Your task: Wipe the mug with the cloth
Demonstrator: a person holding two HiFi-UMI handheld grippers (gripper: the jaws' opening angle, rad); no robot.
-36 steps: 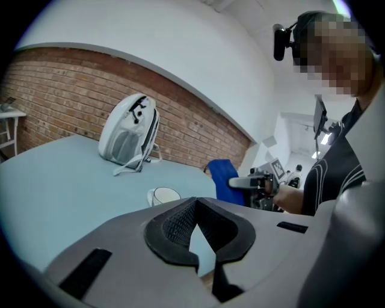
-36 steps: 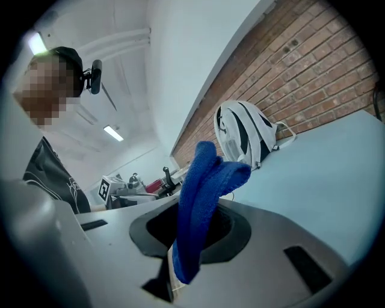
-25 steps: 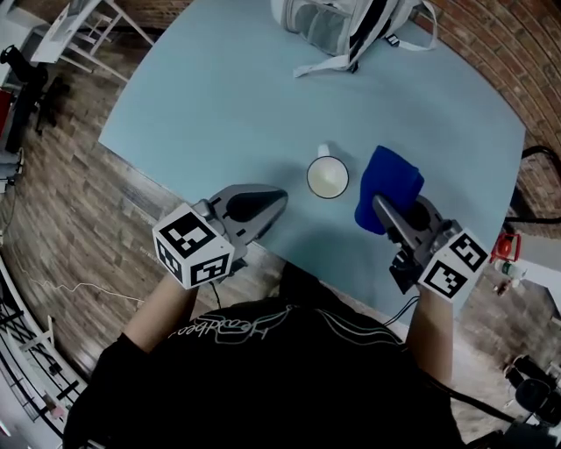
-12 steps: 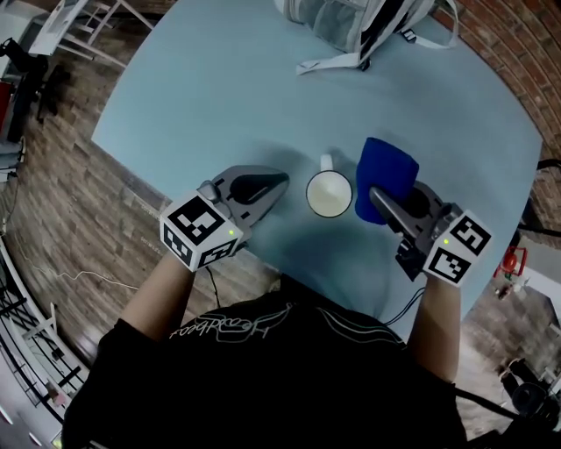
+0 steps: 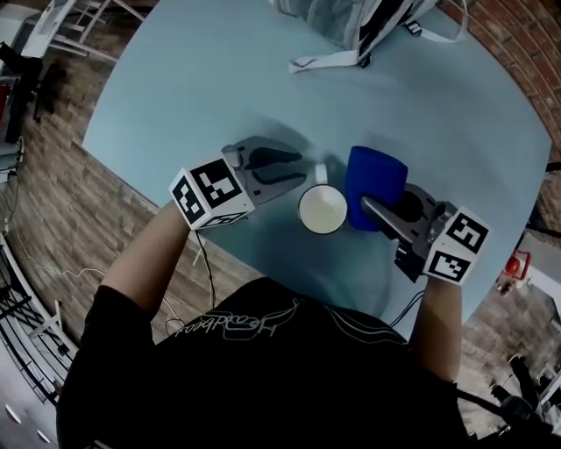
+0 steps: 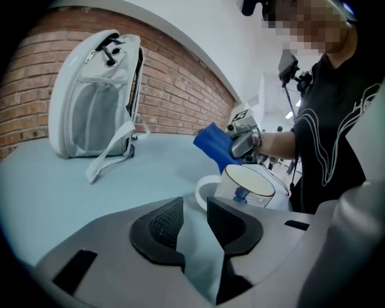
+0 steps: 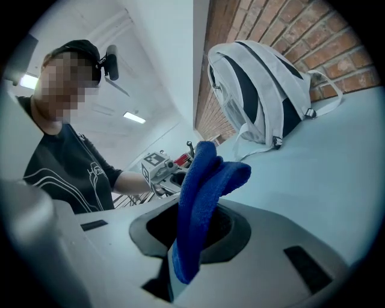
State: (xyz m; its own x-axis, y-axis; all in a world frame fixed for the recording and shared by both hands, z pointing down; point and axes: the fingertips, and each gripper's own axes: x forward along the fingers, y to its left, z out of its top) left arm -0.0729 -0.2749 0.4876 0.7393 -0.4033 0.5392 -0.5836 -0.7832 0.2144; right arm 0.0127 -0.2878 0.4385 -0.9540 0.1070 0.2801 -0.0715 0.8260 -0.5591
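Head view | mug (image 5: 323,210) upright on table (image 5: 219,79), between grippers | left gripper (image 5: 294,167) opening, empty, near handle (image 5: 321,172) | right gripper (image 5: 372,206) clamped on cloth (image 5: 375,186) | mug probably rigid, slick, breakable: take by handle

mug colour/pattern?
White mug with a thin dark rim line and a small blue print on its side; clearest in the left gripper view.

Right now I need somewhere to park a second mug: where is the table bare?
Bare: the wide stretch of table between the backpack and the mug, and the left part out to the table's edge. Crowded: the near edge, where the mug and the held blue cloth stand close together.
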